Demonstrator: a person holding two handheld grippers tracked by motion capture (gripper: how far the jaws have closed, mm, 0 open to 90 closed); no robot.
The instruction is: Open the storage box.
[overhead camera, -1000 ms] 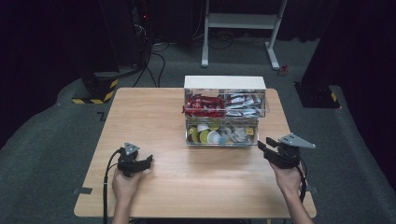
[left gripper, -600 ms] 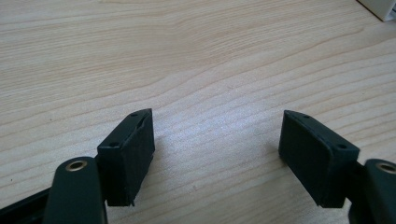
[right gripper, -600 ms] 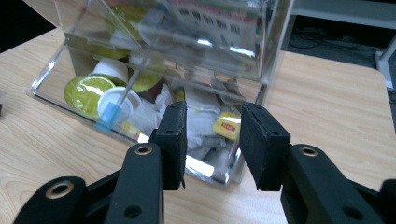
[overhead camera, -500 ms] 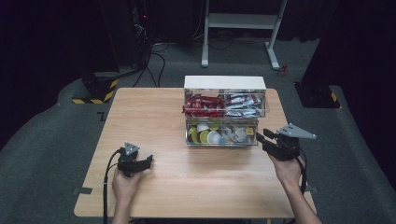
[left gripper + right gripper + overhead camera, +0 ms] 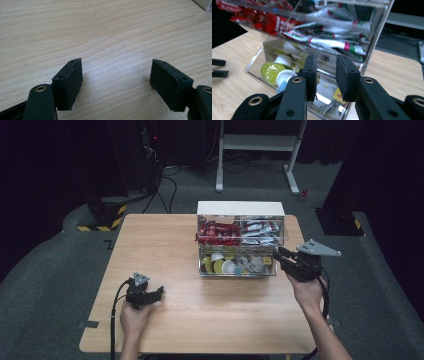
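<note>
High view: right gripper point(image 5: 278, 254), jaws narrowed to a small gap with nothing between them, sits just beside the clear organizer box point(image 5: 241, 240), whose lower drawer of pods lies straight ahead. Left gripper point(image 5: 159, 292) rests wide apart on the tabletop point(image 5: 165, 245), the box well beyond it.

Your grippers: left gripper point(image 5: 144, 293) and right gripper point(image 5: 294, 263), black jaws with brass-ringed pivots, grey three-cornered plates, black cables; your forearms bare.
</note>
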